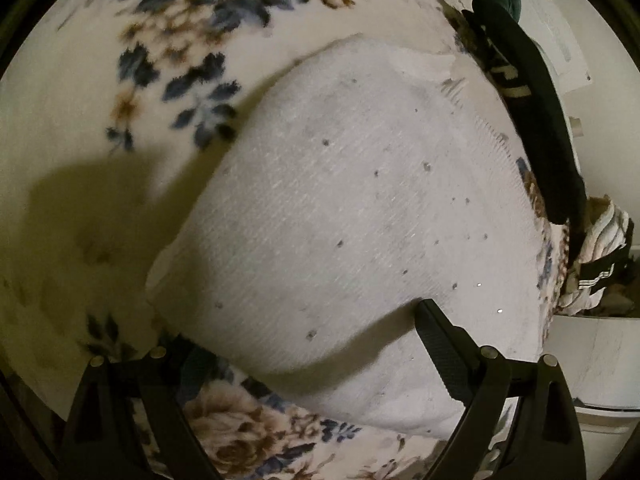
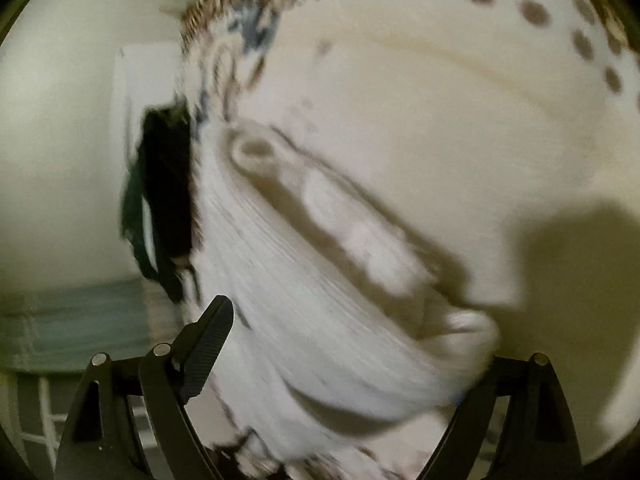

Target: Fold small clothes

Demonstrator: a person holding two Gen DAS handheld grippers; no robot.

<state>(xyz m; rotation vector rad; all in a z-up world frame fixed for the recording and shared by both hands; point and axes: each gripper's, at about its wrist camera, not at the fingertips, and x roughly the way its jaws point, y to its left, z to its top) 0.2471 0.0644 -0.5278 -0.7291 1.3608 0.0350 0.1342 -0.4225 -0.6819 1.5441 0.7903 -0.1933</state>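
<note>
Nearest, the left gripper [image 1: 304, 344] hangs with jaws apart over a white sock [image 1: 360, 208] lying flat on the floral blanket [image 1: 180, 40]; the right gripper [image 2: 344, 344] is also spread, gripping nothing. The sock looks folded and released; farther right, dark clothes [image 1: 532, 120] seemingly wait.

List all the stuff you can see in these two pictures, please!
white sock: one, white with small dark specks, lying flat on the blanket, right under both tongs
flowered blanket: one, cream with blue and brown flowers, spread beneath the sock
dark garment: one, black with pale lettering, along the blanket's far edge
striped clothes: a small heap, white and black, right edge of the left view
left tongs: one pair, black, open, nothing gripped
right tongs: one pair, black, open, over the sock; view blurred
</note>
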